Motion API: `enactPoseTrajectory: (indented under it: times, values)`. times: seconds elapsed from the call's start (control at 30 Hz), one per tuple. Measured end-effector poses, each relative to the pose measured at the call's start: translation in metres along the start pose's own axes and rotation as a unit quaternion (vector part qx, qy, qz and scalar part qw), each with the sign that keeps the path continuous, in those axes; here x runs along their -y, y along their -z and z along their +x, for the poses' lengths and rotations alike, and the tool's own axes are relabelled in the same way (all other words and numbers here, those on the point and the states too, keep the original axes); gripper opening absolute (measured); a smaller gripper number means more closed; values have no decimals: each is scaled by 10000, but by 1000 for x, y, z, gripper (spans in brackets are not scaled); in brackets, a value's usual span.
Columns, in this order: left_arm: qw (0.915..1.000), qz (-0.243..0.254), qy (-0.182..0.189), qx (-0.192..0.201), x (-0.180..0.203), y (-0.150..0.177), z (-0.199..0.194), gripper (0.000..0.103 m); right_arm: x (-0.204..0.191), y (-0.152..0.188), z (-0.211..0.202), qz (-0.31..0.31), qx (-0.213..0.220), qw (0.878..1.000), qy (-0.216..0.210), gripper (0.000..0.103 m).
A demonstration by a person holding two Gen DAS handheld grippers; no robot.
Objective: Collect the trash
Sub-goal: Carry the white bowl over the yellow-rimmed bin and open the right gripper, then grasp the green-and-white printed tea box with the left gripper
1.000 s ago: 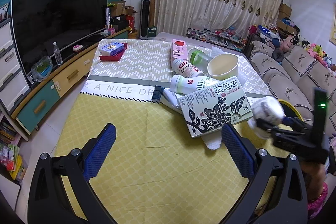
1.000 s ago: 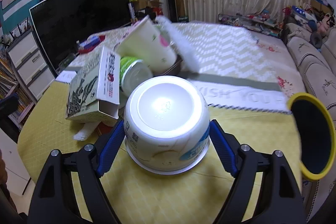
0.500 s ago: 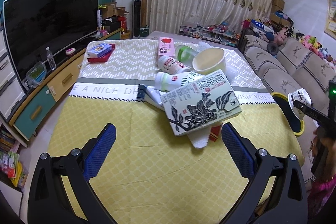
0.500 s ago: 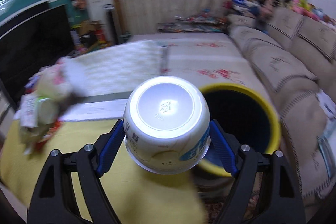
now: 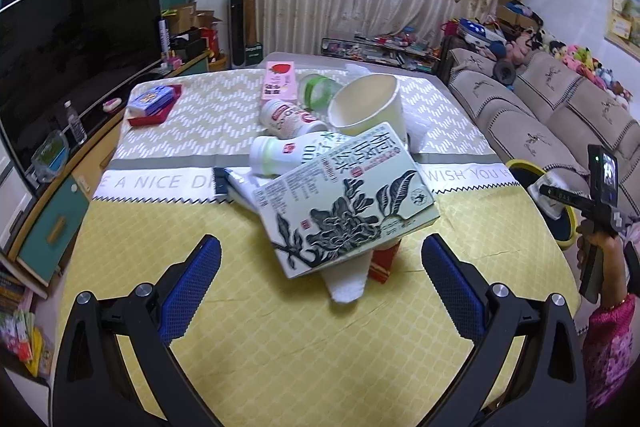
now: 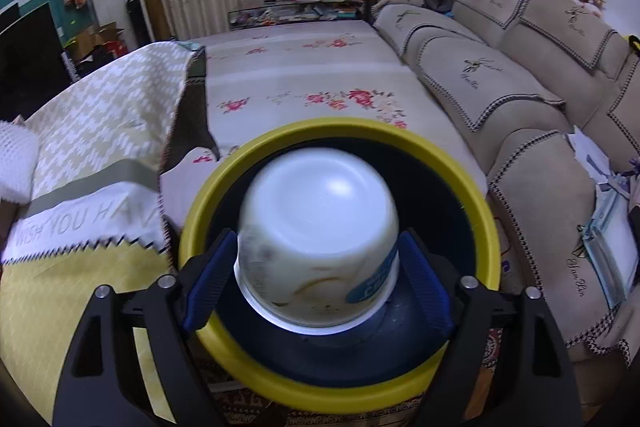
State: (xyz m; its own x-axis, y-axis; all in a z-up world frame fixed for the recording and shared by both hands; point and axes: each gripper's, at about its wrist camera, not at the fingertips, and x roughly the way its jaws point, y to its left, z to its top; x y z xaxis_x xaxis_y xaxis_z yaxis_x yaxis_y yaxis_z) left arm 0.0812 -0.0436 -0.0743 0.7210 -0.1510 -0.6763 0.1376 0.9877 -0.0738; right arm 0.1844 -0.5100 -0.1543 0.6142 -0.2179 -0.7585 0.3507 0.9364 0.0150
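Note:
My right gripper (image 6: pixel 316 259) is over the yellow-rimmed dark bin (image 6: pixel 340 135) beside the table. The white cup (image 6: pixel 320 243) sits blurred between its blue pads, bottom towards the camera; the grip looks loosened. From the left wrist view the cup (image 5: pixel 544 193) hangs over the bin (image 5: pixel 520 163). My left gripper (image 5: pixel 320 267) is open and empty above the yellow tablecloth, just short of a pile of trash: a green printed box (image 5: pixel 344 199), two white bottles (image 5: pixel 280 155), a paper cup (image 5: pixel 366 107), a red pack (image 5: pixel 384 259) and a tissue (image 5: pixel 348 287).
A pink carton (image 5: pixel 278 81) and a blue box on a red tray (image 5: pixel 152 101) lie on the far half of the table. A TV cabinet (image 5: pixel 48 211) stands left, a beige sofa (image 6: pixel 520 99) right, behind the bin.
My right gripper has carried the white cup from the table out over the bin, and its jaws now look slightly wider with the cup blurred. My left gripper has moved in on the pile.

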Motion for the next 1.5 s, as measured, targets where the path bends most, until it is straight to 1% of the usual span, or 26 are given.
enactPoseTrajectory:
  times: [0.17,0.23,0.33,0.4,0.5,0.57,0.67,0.77,0.87,1.07,1.2,1.5]
  values:
    - [9992,325,240,20,8,-7,13,99,-3,-1,-13,-12,157,9999,-30,86]
    - [9976,600,320,97,12,-12,19,99,-6,1,-18,-44,166,9998,-91,87]
    - [9917,1174,482,210,18,-19,27,99,-10,2,-21,-76,166,9997,-165,87]
    - [9868,1487,618,189,19,-23,34,99,-13,2,-23,-87,150,9996,-209,88]
    - [9819,1722,787,110,21,-28,43,99,-21,3,-25,-104,120,9995,-276,88]
    - [9799,1784,887,87,21,-29,47,99,-25,2,-25,-140,110,9994,-310,88]
    - [9774,1900,923,104,22,-30,53,99,-33,1,-26,-199,104,9992,-345,88]
    - [9757,1992,903,156,24,-28,59,99,-40,0,-28,-255,118,9989,-383,88]
    - [9758,2006,838,219,23,-31,68,99,-45,-2,-32,-298,134,9986,-419,88]
    - [9748,2091,754,164,22,-38,83,99,-50,-1,-36,-328,157,9982,-480,88]
    - [9723,2219,718,151,28,-40,90,99,-51,-1,-38,-336,140,9980,-513,88]
    - [9699,2330,702,12,35,-41,105,99,-53,2,-40,-354,129,9976,-586,88]
